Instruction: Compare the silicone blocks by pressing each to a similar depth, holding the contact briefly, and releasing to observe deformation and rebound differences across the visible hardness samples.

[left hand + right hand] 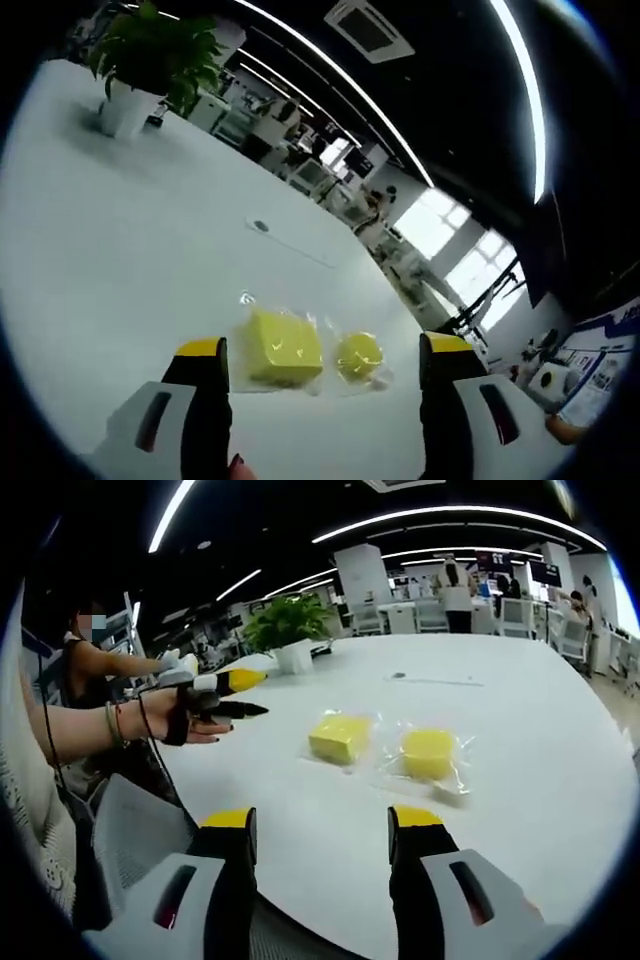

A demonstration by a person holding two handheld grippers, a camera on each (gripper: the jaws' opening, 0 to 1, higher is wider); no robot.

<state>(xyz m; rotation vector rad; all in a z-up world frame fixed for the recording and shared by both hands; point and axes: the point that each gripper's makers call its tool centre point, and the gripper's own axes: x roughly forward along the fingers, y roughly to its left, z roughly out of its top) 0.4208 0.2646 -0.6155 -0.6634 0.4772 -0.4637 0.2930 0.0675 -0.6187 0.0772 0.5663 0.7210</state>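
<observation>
Open office, white tabletop [520, 740] with a potted plant [287, 630] at its far side. Two yellow silicone blocks in clear wrap are laid side by side, near each other: a square block [340, 737] and a round block [428, 752]. Left gripper [325, 350] is held released above the tabletop, blocks framed between its jaws, nothing touched. Right gripper [320, 820] is spread wide too, well short of the blocks. A hand [185, 720] is seen at the tabletop edge.

Two bagged silicone blocks [341, 737] [428, 753] lie side by side, apart, on the table [520, 710]; potted plant [285, 630] stands well behind them.
</observation>
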